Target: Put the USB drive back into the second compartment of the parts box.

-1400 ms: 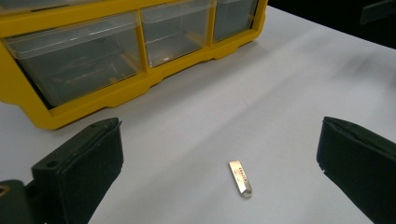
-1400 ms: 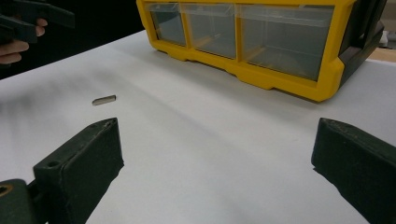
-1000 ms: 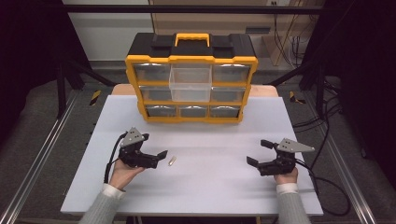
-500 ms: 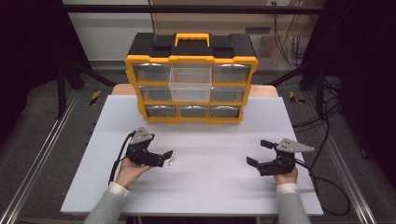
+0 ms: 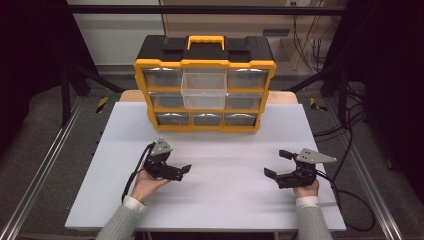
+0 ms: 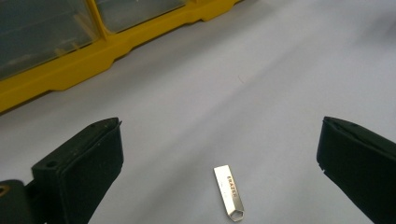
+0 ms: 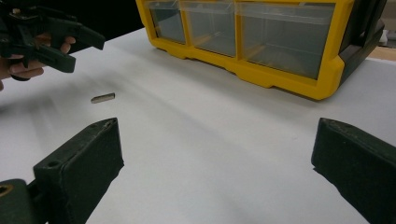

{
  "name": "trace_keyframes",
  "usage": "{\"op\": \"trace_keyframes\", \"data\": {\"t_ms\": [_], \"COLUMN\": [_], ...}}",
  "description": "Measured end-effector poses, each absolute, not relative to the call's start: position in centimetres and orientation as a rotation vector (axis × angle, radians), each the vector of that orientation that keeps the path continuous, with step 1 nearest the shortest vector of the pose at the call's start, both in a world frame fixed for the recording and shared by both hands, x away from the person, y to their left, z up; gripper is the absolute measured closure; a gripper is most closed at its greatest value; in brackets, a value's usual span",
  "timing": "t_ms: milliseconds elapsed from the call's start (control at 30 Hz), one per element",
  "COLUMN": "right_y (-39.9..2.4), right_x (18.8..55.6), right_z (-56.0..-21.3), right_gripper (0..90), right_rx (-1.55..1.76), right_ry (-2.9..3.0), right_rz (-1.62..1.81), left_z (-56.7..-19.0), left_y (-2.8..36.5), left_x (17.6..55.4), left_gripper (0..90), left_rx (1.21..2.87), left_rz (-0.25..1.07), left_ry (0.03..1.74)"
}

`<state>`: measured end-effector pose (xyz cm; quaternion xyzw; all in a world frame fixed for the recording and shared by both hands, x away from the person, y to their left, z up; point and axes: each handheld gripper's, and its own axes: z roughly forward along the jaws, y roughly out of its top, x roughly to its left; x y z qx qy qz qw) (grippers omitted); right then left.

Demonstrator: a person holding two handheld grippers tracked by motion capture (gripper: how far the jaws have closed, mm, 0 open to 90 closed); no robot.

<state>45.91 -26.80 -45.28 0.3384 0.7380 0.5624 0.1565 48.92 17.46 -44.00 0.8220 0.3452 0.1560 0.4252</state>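
A small flat silver metal piece (image 6: 229, 191) with a hexagonal hole at one end lies on the white table (image 5: 225, 150). My left gripper (image 6: 220, 122) is open just above it, one jaw on each side and neither touching it. In the high view the left gripper (image 5: 184, 171) sits left of centre, held by a hand. My right gripper (image 5: 275, 163) is open at the right with nothing between its jaws. The right gripper view looks past its own jaws (image 7: 217, 122) to the metal piece (image 7: 102, 98) and the left gripper (image 7: 86, 52).
A yellow and black drawer organizer (image 5: 205, 63) stands at the back of the table. Its clear top-middle drawer (image 5: 203, 90) is pulled out. Cables trail from both grippers. Metal rails run along both table sides.
My left gripper has moved right, towards the metal piece, and its open jaws now straddle it. The right gripper has stayed still.
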Motion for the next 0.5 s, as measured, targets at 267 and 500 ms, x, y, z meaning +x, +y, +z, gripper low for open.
{"op": "trace_keyframes", "data": {"t_ms": [267,500], "right_y": [-26.8,-26.7], "right_x": [46.0,46.0], "right_z": [-45.3,-45.4], "right_gripper": [2.4,2.4], "right_rx": [0.964,0.967], "right_ry": [2.116,2.121], "right_rz": [1.604,1.605], "left_z": [-44.6,-45.2], "left_y": [17.1,16.6], "left_x": [49.1,49.2], "left_gripper": [0.3,0.4], "left_rx": [2.086,2.130], "left_rz": [0.381,0.369], "left_ry": [0.891,0.923]}}
